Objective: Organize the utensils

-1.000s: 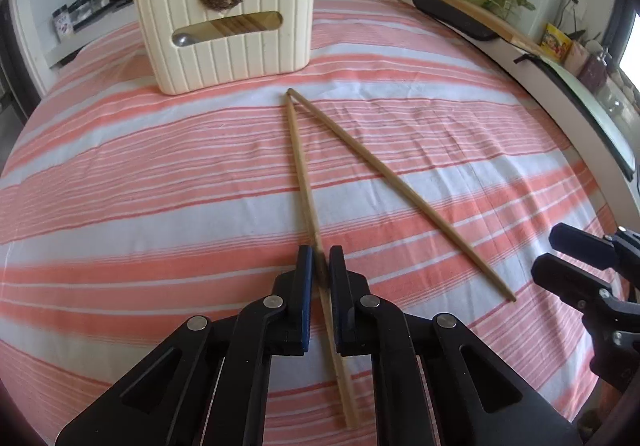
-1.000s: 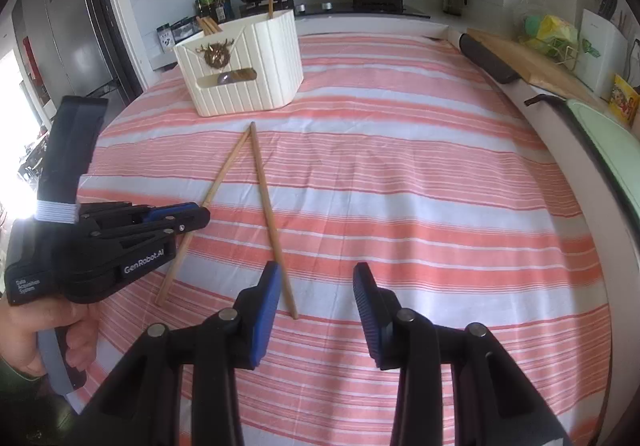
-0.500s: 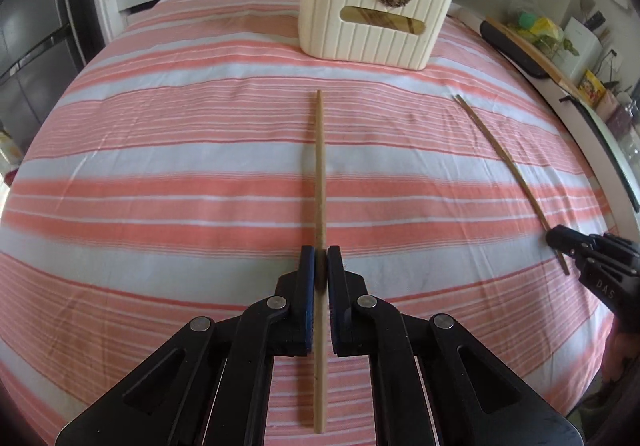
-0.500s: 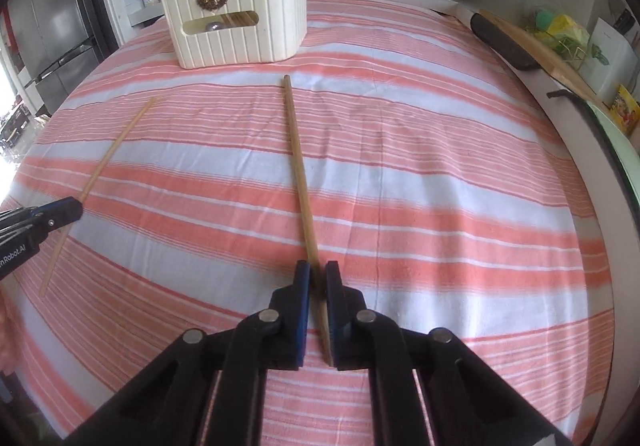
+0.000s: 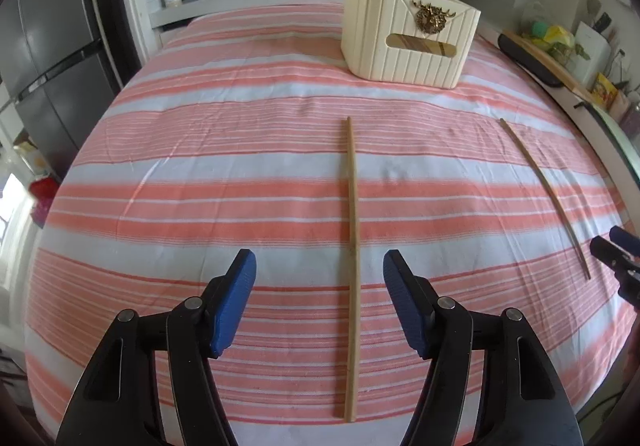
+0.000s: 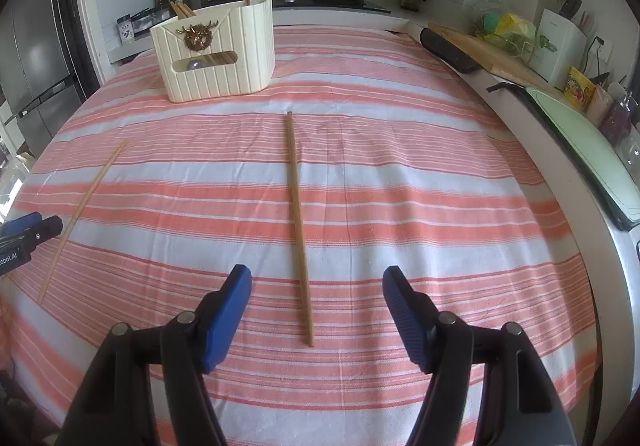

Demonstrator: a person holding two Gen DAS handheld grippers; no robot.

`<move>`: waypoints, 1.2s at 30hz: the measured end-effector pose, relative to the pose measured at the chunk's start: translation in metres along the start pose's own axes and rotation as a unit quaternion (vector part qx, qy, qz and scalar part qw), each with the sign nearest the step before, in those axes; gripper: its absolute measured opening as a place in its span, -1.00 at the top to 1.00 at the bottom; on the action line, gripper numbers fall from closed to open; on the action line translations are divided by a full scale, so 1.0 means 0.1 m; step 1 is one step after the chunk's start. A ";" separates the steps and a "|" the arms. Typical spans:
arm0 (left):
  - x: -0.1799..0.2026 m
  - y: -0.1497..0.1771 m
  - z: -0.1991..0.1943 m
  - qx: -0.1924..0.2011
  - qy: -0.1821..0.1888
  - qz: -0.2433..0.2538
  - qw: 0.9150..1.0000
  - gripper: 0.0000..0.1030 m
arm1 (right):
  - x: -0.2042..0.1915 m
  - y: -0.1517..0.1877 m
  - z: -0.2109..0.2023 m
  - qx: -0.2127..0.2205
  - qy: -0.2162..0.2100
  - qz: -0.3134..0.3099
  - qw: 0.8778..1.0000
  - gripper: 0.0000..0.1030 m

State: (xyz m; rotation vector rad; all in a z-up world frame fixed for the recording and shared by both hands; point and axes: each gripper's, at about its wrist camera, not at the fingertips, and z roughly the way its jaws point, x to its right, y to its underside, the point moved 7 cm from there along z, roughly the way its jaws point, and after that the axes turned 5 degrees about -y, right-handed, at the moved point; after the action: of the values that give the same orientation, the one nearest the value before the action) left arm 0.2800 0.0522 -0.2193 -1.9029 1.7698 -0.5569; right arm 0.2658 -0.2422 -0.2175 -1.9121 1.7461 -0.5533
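**A:** What do we have in front of us?

**B:** Two chopsticks lie flat and well apart on a pink-and-white striped tablecloth (image 5: 200,173). In the left wrist view, the left chopstick (image 5: 353,205) runs up the centre of the frame, between the fingers of our left gripper (image 5: 319,278). In the right wrist view, the right chopstick (image 6: 298,230) runs up the centre between the fingers of our right gripper (image 6: 316,294).

**A:** Are we holding either one?

**B:** No. Both grippers are spread wide, gripping nothing, with clear cloth showing on either side of each stick.

**A:** Where do the chopsticks belong?

**B:** We judge they go in the cream utensil holder (image 5: 408,37), in the upper right of the left view and the upper left of the right view. More chopsticks stand inside it.

**A:** So which step is this?

**B:** Both sticks look lined up, ready for pickup. Next we would need to close on a stick, lift it, tip it upright, and lower it into the holder's open top.
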 end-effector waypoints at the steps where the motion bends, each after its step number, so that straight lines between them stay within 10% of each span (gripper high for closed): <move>1: 0.00 0.00 0.00 0.002 -0.005 0.002 1.000 -0.35 | 0.00 -0.01 0.00 0.000 -0.003 -0.002 1.000 -0.35; 10: 0.01 0.00 0.00 0.003 -0.016 0.010 1.000 -0.39 | 0.09 -0.02 -0.03 0.029 0.017 0.004 0.999 -0.36; 17: -0.07 -0.04 -0.04 0.023 0.012 -0.016 1.000 -0.80 | 0.18 -0.06 -0.05 0.031 0.014 0.019 0.999 -0.36; 28: -0.06 -0.47 0.12 -0.026 0.129 0.009 0.991 -0.80 | 0.11 -0.48 0.11 -0.040 -0.099 -0.001 0.994 -0.36; 36: 0.31 -0.72 0.79 -0.092 0.081 0.089 0.988 -0.40 | -0.05 -1.00 0.89 -0.091 -0.095 -0.043 0.990 0.02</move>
State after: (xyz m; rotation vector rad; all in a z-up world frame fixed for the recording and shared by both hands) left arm 0.3870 0.0307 -0.2406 -1.8367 2.1369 -0.5095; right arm 0.3976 -0.2232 -0.2281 -2.0967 1.6461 -0.2370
